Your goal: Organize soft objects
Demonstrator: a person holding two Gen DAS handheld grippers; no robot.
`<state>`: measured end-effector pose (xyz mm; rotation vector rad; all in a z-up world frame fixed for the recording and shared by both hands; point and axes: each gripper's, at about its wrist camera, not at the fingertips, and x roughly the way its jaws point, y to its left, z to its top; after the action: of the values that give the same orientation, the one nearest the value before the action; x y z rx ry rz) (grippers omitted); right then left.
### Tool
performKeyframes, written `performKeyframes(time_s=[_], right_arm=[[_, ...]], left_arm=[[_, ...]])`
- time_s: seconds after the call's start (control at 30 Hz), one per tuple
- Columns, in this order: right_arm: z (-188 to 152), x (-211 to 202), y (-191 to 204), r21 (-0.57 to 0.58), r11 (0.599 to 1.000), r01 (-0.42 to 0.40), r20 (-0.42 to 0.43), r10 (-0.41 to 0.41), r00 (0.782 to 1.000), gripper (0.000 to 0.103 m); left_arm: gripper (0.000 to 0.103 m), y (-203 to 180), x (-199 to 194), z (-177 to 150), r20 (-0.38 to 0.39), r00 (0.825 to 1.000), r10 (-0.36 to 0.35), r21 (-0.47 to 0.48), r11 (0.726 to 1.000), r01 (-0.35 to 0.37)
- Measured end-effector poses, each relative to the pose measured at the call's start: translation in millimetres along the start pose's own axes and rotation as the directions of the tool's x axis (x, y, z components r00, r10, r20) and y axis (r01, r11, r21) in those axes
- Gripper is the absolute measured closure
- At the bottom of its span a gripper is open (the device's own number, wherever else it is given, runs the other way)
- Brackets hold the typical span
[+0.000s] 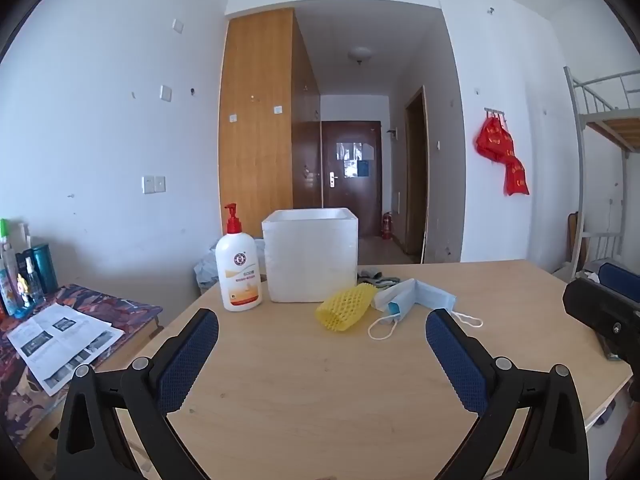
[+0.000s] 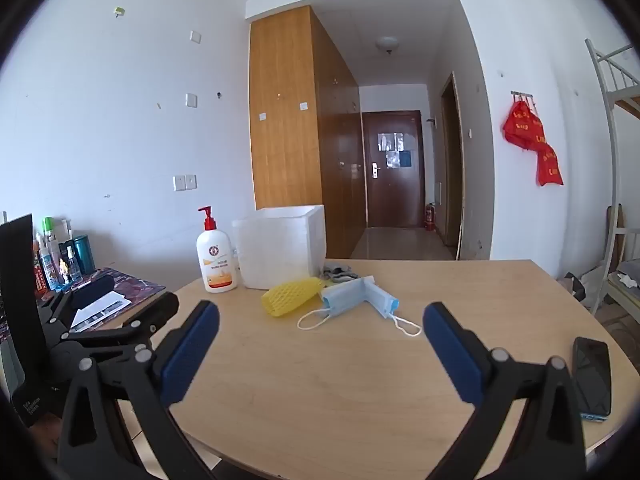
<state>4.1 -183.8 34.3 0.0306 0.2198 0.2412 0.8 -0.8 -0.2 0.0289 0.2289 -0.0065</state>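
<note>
Nothing looks sorted yet; the white foam box [image 1: 310,254] stands open-topped at twelve o'clock on the worktop [image 1: 320,380], and whether anything lies inside cannot be told from these low views; the soft things lie outside it. The yellow foam fruit net [image 1: 346,306] lies on its side touching the box's front right corner, at about one o'clock from the left tool [image 1: 322,330]; just beside it to the right lie folded blue face masks [image 1: 416,298] with white ear loops trailing toward the near edge; a grey cloth item, perhaps a glove [image 2: 338,272], sits behind them against the box. My reading is that all three are left to be gathered, probably into the box; the task appears to be at its very start.

The left tool stands wide with nothing between its blue pads; the right tool [image 2: 322,330] stands wide and empty too; both hover over bare worktop, well apart from the soft things.

A white pump bottle with a red top [image 1: 239,270] stands just left of the box; a dark phone [image 2: 592,380] lies at three o'clock near the right edge. The worktop is pale wood with a rounded edge; at nine o'clock a lower desk with a patterned cover [image 1: 80,320] carries papers and bottles; beyond are white walls, a wooden wardrobe [image 1: 256,120], a dark door [image 1: 350,172] down a corridor, red bags on a hook [image 1: 502,152], and a metal bunk frame [image 1: 600,120] at three o'clock.
</note>
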Motion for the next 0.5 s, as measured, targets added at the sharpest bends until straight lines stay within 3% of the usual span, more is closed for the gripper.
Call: performKeyframes(time_s=[0.33,0.5], right_arm=[[-1.8,-2.5,3.3,-0.005,1.000,-0.004,-0.001,0.004,1.000,0.000],[-4.1,3.2,1.9,0.007,1.000,-0.004,-0.009,0.004,1.000,0.000]], left_arm=[[0.000,0.8,14.1,2.1,-0.003,1.000,-0.022,-0.025,0.999,0.022],[0.000,3.1,-0.9,0.0,0.014,1.000,-0.013,-0.028,1.000,0.013]])
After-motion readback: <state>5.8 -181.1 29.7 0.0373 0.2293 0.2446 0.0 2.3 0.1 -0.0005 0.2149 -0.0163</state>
